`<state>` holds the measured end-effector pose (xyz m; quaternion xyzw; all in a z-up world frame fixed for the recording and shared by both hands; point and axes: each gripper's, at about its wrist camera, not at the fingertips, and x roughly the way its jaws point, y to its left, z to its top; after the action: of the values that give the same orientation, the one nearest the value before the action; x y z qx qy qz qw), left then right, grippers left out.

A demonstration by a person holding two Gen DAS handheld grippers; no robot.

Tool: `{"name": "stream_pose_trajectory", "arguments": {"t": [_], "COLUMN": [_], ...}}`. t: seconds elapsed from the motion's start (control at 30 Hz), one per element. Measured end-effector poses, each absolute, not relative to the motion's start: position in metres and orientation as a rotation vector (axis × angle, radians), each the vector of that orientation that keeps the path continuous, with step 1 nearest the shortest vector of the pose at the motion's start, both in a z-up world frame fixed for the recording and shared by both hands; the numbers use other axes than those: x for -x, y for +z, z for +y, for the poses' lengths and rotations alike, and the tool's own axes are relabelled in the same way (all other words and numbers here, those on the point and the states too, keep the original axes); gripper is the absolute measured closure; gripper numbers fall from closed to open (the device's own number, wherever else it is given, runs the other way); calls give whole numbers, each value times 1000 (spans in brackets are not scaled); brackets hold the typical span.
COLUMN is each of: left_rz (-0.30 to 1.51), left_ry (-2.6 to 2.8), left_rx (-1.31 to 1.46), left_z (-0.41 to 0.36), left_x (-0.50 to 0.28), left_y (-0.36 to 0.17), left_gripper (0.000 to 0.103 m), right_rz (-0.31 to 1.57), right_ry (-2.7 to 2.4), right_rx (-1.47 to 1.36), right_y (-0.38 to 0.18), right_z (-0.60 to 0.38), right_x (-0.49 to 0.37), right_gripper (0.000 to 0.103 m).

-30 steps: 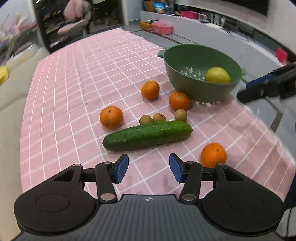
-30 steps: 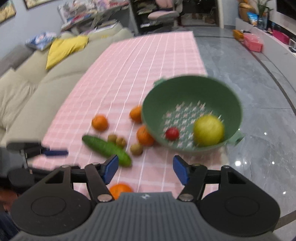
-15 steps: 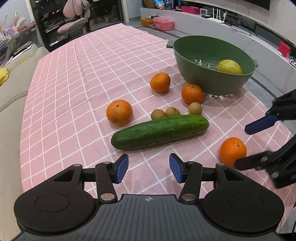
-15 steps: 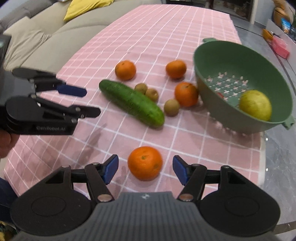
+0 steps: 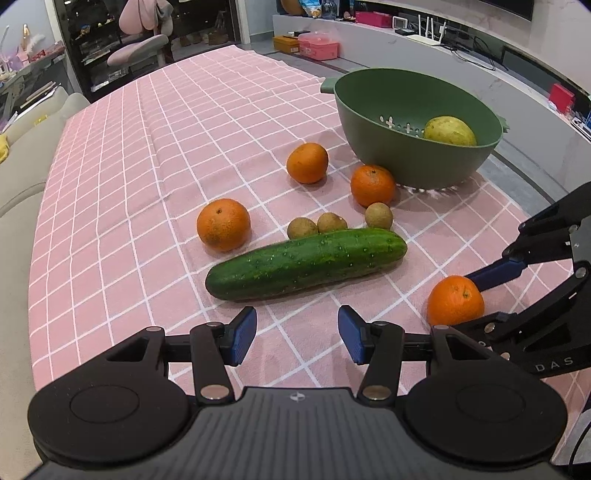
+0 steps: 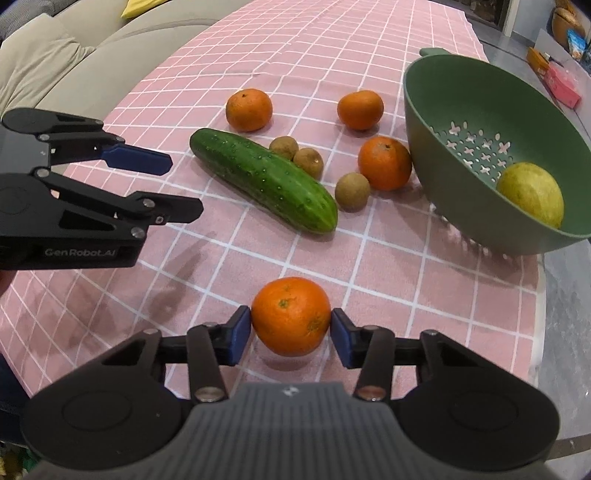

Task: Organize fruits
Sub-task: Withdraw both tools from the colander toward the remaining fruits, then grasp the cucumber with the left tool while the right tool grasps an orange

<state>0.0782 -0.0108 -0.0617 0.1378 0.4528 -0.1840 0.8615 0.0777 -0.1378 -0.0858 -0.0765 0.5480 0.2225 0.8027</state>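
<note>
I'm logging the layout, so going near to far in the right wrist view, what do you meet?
Right gripper, jaws closing on the nearest orange → cucumber → far-left orange → far end of the pink checked cloth.

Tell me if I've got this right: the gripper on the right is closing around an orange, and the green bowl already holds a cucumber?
Not quite. The green bowl holds a yellow-green fruit, as the right wrist view shows; the cucumber lies on the cloth. The right gripper is closing around the orange.
</note>
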Motion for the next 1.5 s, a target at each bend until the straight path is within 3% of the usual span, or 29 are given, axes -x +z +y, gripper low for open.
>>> {"name": "stream_pose_trajectory", "arguments": {"t": [0.2, 0.6, 0.73, 0.83, 0.9, 1.0, 1.07, 1.17, 1.4, 1.5], "left_rz": [923, 883, 1032, 1145, 1185, 1202, 1198, 1254, 1222, 1148], "left_ry": [-437, -802, -896, -958, -969, -946, -913, -884, -822, -827], "left_rx": [-389, -934, -912, -907, -913, -918, -901, -847, -771, -857], "left_z": [-20, -47, -48, -46, -48, -50, -50, -44, -37, -47], "left_x": [-82, -124, -153, -166, -171, -173, -172, -166, -129, -116], "left_y": [-62, -62, -68, -79, -85, -94, -93, -90, -70, -76], "left_gripper": [43, 43, 37, 23, 22, 31, 45, 53, 62, 55], "right_rz": [1169, 1162, 1158, 1156, 1160, 1168, 1170, 1170, 1162, 1157], "right_ry": [447, 429, 430, 437, 439, 435, 429, 428, 436, 437], "right_rx": [124, 56, 26, 15, 12, 12, 9, 7, 11, 11], "right_y": [-77, -63, -57, -54, -55, -56, -56, -55, -52, -51], "right_z": [-149, -167, -172, -174, -174, -176, -177, -178, -177, -177], "right_x": [-83, -89, -92, -93, -94, -94, -95, -95, -94, -92], "right_gripper": [59, 59, 59, 59, 59, 59, 59, 59, 59, 59]}}
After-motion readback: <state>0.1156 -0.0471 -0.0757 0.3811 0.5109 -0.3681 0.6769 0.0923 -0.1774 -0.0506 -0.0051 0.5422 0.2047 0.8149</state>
